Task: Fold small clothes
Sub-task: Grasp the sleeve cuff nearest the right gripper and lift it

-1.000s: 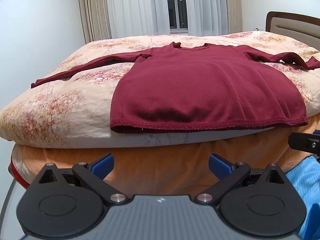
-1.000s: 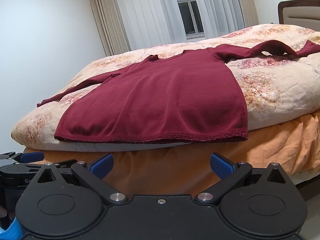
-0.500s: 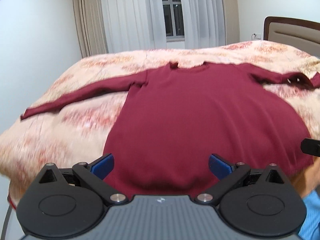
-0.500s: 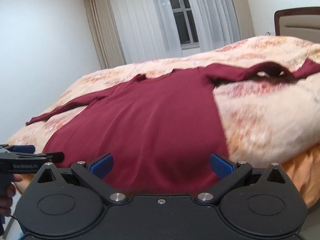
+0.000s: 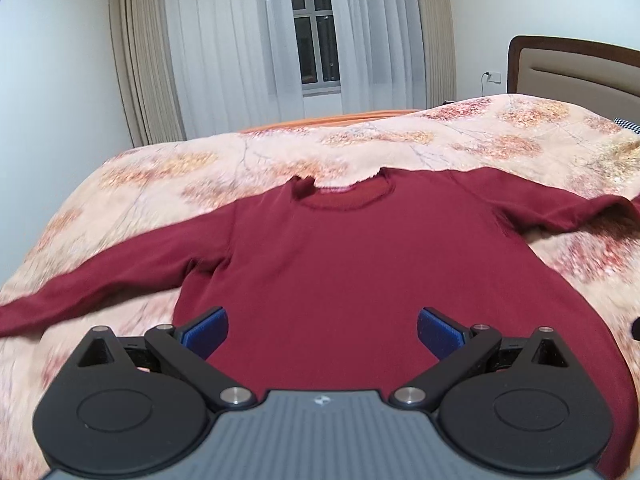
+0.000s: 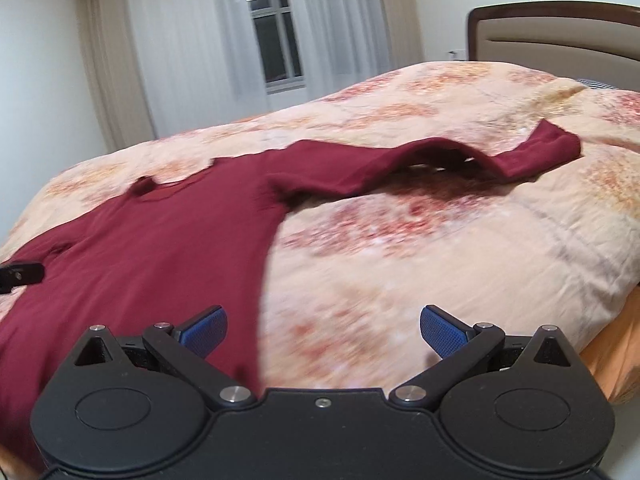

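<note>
A dark red long-sleeved sweater (image 5: 340, 264) lies flat, face up, on the bed with both sleeves spread out and the neck at the far side. My left gripper (image 5: 322, 330) is open and empty, above the sweater's lower body. In the right wrist view the sweater (image 6: 152, 248) fills the left half, its right sleeve (image 6: 440, 160) reaching out with a raised hump. My right gripper (image 6: 323, 332) is open and empty, above the sweater's right side edge and the duvet. The left gripper's tip (image 6: 20, 274) shows at the left edge.
The bed has a floral peach duvet (image 6: 440, 260) over an orange sheet (image 6: 616, 360). A padded headboard (image 5: 580, 68) stands at the right. Curtains and a window (image 5: 316, 52) are behind the bed. White walls stand on both sides.
Both grippers have risen from the foot of the bed and moved forward over the sweater. The right gripper has swung to the right, toward the right sleeve. Both stay open.
</note>
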Motion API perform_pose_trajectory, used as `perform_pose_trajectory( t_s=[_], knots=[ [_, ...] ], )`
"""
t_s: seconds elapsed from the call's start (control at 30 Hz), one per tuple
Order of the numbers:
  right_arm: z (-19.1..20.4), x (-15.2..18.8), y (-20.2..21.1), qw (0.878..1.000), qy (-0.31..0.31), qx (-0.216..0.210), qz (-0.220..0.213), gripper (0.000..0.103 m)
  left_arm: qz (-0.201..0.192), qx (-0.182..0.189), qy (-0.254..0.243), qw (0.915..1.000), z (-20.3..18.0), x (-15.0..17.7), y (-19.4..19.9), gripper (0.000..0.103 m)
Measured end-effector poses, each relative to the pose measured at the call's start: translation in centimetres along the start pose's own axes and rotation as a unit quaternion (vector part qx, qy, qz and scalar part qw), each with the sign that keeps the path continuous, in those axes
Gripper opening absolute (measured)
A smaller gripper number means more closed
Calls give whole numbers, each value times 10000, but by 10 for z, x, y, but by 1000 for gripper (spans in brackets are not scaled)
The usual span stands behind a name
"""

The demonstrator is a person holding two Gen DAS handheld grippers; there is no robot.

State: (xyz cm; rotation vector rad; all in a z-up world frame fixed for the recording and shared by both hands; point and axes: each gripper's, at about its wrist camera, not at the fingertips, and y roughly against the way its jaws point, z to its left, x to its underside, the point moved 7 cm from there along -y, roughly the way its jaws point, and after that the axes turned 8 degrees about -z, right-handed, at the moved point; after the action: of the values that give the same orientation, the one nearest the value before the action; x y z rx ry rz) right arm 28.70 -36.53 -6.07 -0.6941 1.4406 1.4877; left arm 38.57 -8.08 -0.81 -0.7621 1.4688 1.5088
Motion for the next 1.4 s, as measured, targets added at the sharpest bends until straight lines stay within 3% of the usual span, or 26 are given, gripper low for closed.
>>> perform_pose_trajectory(
  t_s=[0.2,0.47,0.53,0.6,0.73,0.87,1.03,1.2,1.37,1.4],
  knots=[
    [-34,-17,-27,9988,45,476,-86,103,86,68,129,9999,-12,-18,-48,103],
    [-62,-31,-63,9962,190,839,-148,103,168,70,198,9996,-27,-7,-94,103],
    [-68,-37,-70,9954,299,863,-292,103,188,99,197,9996,-32,-1,-99,103],
    [-78,-47,-71,9935,316,837,-698,103,246,142,198,9994,-36,6,-105,103],
    [-109,-69,-75,9891,63,906,-1158,103,309,159,205,9992,-39,20,-112,103],
    [-149,-85,-90,9838,-209,1378,-1131,103,323,229,414,9984,-34,27,-115,103],
    [-193,-99,-111,9759,-489,1994,-737,103,354,302,518,9976,-32,32,-119,103],
    [-217,-109,-123,9738,-1127,1770,-879,102,329,285,504,9978,-33,35,-119,103],
    [-227,-109,-127,9649,-1263,2090,-970,76,320,282,507,9978,-34,35,-120,103],
    [-228,-109,-127,9631,-1286,2149,-988,64,316,270,484,9980,-34,35,-120,103]
  ],
)
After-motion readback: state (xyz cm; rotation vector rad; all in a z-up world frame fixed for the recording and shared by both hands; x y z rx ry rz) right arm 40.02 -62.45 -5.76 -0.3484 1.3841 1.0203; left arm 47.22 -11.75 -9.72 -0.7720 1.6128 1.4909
